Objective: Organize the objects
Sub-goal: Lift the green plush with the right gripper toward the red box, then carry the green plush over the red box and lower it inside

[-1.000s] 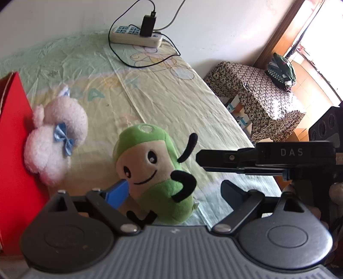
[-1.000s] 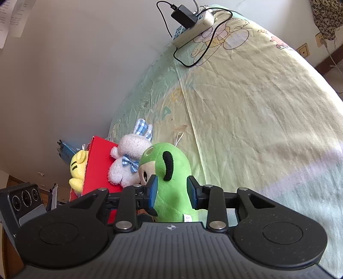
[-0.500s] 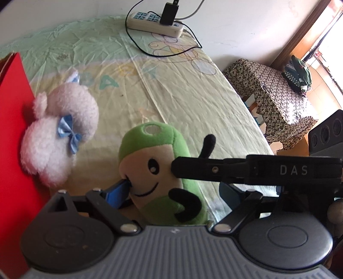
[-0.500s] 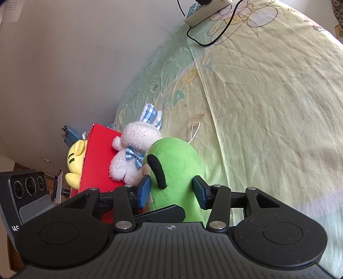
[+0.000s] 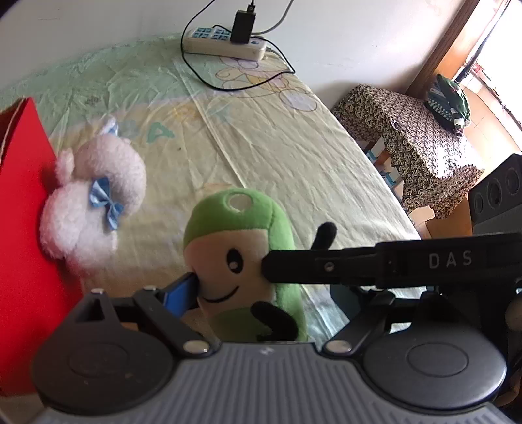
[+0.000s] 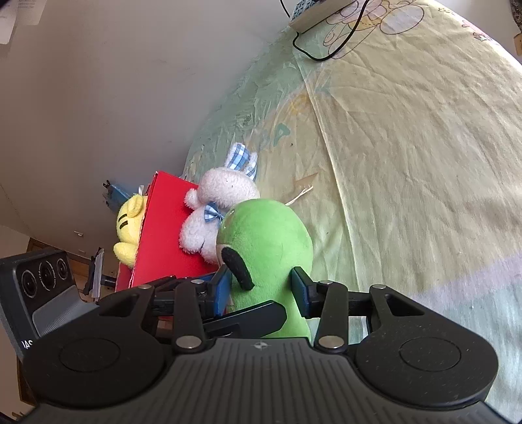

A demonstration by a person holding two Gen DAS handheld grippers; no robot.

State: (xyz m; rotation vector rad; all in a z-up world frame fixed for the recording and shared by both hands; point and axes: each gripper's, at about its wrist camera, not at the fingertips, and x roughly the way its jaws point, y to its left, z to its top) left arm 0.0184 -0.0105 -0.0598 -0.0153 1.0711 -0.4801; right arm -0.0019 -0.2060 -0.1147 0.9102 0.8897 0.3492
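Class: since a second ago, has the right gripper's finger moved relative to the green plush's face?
Yes. In the left wrist view the right gripper's finger has slid leftward onto the green plush's face.

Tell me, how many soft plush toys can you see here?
3. The green plush toy stands between both grippers on the bed; the white plush bunny leans against the red box; the yellow plush toy sits behind that box. Others may be hidden.

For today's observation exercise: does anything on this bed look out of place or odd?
Yes. A power strip with a black charger plugged in lies on the bed sheet by the wall, cable looped over the fabric. The white bunny slumps sideways against the red box rather than inside it.
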